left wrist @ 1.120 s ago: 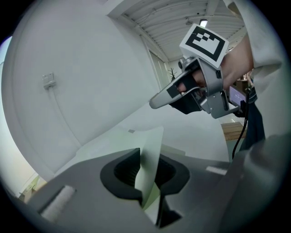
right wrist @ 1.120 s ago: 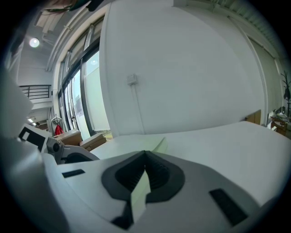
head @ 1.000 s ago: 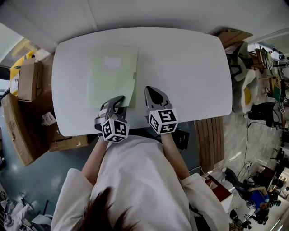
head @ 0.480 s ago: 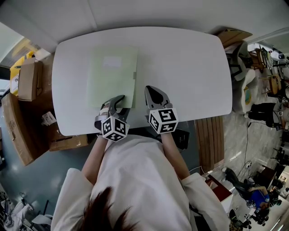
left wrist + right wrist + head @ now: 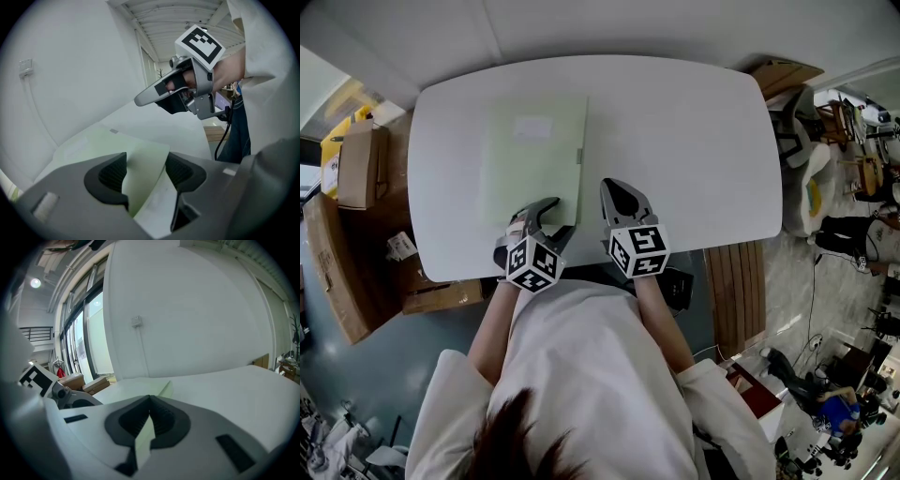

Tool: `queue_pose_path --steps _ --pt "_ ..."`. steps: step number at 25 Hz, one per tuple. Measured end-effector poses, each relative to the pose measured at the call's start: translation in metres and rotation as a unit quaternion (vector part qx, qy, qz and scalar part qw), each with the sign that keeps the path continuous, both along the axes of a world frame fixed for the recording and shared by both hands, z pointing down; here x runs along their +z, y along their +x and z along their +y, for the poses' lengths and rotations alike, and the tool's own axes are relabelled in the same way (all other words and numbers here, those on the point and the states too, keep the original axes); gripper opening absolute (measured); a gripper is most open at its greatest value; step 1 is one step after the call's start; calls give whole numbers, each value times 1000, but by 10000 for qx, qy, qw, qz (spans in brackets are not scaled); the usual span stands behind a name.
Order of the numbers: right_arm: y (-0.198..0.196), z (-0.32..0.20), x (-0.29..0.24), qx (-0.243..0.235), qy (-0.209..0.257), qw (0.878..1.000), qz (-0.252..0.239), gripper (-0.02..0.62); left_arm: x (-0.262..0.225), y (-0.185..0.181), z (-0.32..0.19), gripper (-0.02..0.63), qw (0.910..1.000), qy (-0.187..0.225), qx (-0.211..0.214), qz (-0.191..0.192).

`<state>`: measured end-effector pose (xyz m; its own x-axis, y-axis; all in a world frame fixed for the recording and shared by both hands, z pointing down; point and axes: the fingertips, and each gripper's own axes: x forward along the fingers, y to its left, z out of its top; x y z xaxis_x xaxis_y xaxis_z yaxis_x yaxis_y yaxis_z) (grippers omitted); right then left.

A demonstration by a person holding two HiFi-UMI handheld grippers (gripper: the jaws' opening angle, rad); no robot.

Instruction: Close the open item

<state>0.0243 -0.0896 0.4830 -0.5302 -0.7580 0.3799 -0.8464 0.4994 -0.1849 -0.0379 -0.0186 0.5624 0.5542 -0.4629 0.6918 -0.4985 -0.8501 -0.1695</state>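
At the centre left of the head view, a pale green flat card folder [image 5: 534, 159] lies on the white rounded table [image 5: 694, 141], its cover down and level. The left gripper [image 5: 146, 161] sits at the folder's lower edge. Its jaws are opening, with the folder's near corner between the pads but no longer pressed. Just right of that corner, apart from the folder, the right gripper [image 5: 150, 401] rests on the table with its jaws pressed together and nothing clearly held. The closing looks done and the release is in hand. Next, the left gripper should draw back toward the lower frame without catching the cover.
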Motion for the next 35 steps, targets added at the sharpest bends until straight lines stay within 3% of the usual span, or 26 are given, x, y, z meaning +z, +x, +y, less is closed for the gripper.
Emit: queue_pose_path --steps 9,35 --pt "-2 -2 2 -6 -15 10000 7 5 2 3 9 268 9983 -472 277 185" --pt "-1 -3 3 27 -34 10000 24 5 11 6 14 268 9975 -640 253 165"
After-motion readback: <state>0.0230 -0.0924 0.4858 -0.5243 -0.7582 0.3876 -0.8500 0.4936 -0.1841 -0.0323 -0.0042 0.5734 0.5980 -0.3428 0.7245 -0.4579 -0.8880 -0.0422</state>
